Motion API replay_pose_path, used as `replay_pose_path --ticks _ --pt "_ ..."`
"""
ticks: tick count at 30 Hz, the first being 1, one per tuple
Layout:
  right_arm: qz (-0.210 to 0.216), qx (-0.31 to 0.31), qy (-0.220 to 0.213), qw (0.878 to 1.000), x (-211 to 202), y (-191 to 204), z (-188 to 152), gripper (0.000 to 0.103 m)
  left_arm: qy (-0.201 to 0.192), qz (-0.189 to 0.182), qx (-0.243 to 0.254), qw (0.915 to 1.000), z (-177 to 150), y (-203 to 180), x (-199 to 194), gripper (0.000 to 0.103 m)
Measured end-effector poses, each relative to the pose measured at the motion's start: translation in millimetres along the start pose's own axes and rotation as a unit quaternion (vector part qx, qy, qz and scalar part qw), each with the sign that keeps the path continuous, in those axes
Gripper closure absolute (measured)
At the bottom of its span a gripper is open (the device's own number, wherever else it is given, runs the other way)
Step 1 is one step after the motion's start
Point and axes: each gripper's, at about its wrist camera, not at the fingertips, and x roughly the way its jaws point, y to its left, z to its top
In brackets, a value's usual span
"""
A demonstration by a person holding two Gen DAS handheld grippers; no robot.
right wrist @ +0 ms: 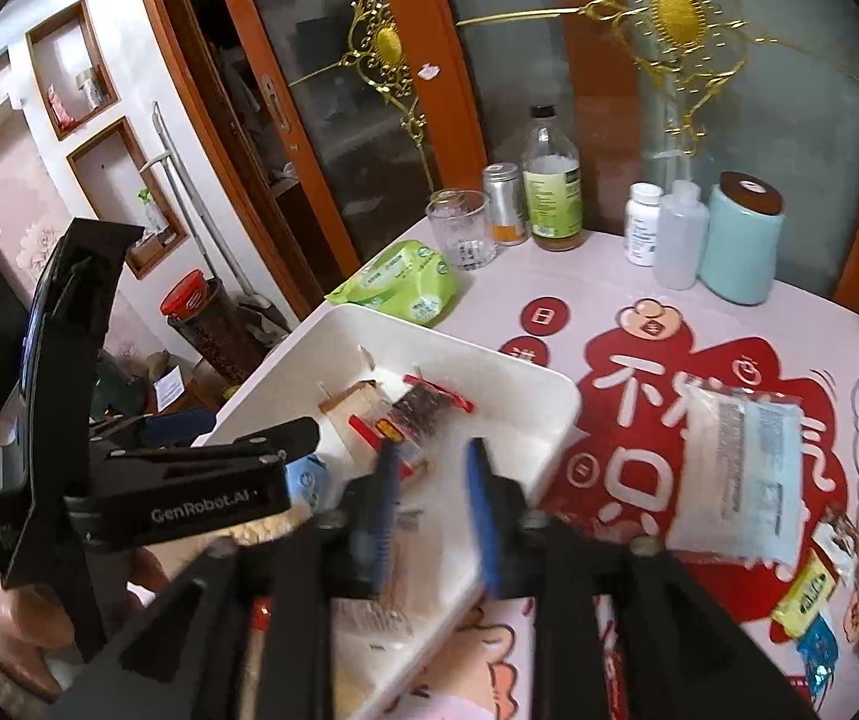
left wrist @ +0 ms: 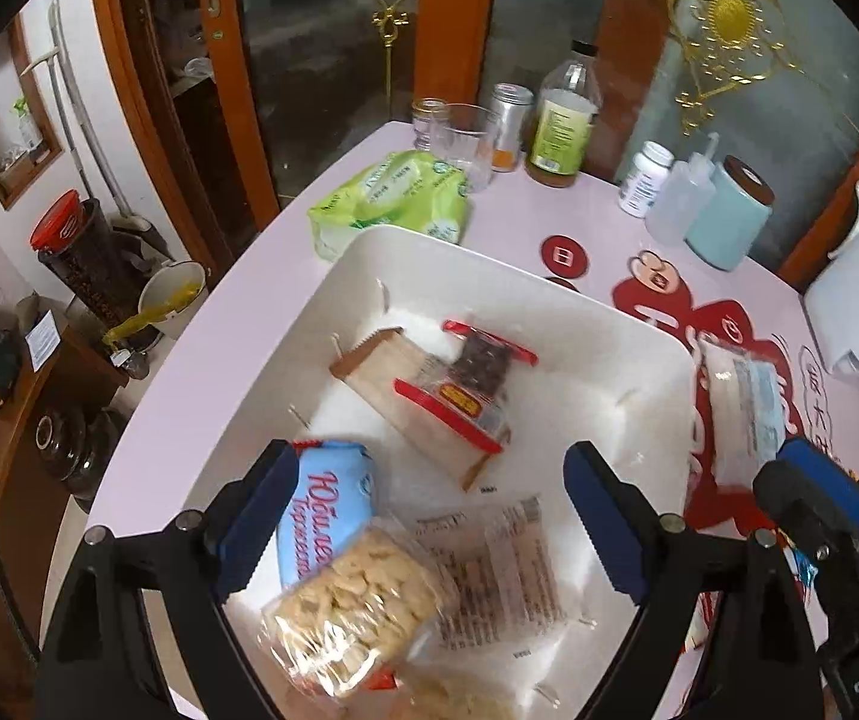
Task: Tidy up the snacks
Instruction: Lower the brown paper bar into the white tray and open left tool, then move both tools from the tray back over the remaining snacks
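Pink table (left wrist: 549, 222): white bin (left wrist: 639, 360), perhaps wipes (left wrist: 396, 195).

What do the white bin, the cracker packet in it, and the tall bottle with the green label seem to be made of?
White bin: probably moulded plastic, smooth with a slight sheen and rounded corners.
Cracker packet: clear, glossy plastic film; the crackers show through and its wrinkles catch the light.
Tall bottle: transparent, glass or clear plastic; the look leaves that open. Its label seems to be paper.

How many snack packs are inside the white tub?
3 that I can tell: blue cookie pack by the near-left wall, red-edged pack in the middle, clear printed wrapper at the near side. More may hide below the white tub's near edge.
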Motion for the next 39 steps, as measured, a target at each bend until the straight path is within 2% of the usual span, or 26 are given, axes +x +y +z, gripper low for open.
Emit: replay_pose_path --ticks 1,7,14,21,23,26,32,39 --pt "-0.003 0.001 -0.003 1.000 -4.7 -1.7 -2.3 0.063 -0.001 -0.004 0.005 1.0000 -4.4 -3.9 -5.3 0.014" --pt "-0.011 0.008 -0.012 1.000 -45.1 -13.3 -29.0 0.063 -0.012 -0.021 0.032 0.9992 -27.9 -23.6 -40.5 0.013" --pt "-0.058 -0.009 -0.017 0.998 -96.2 -21.3 -73.9 0.063 -0.025 -0.060 0.086 0.9942 -71.5 -56.2 -97.5 0.007" --pt "-0.096 -0.020 -0.024 0.995 -150.3 -47.7 -126.0 0.062 -0.027 -0.110 0.160 0.9807 -121.8 -104.0 -142.3 0.007" --pt "-0.113 -0.024 -0.029 0.993 -164.6 -60.4 -138.1 0.050 -0.025 -0.123 0.177 0.9762 -132.1 -117.2 -149.6 0.007" --pt "-0.151 -0.035 -0.043 0.987 -184.6 -78.4 -152.5 0.038 -0.025 -0.142 0.205 0.9680 -144.8 -144.3 -159.8 0.007" --pt "-0.222 -0.028 -0.044 0.974 -211.1 -134.9 -167.8 0.038 -0.047 -0.158 0.248 0.9546 -155.2 -205.4 -172.4 0.007" --pt "-0.237 0.032 -0.034 0.970 -218.9 -207.2 -166.8 0.038 -0.025 -0.194 0.265 0.9440 -151.9 -271.5 -154.8 0.007"
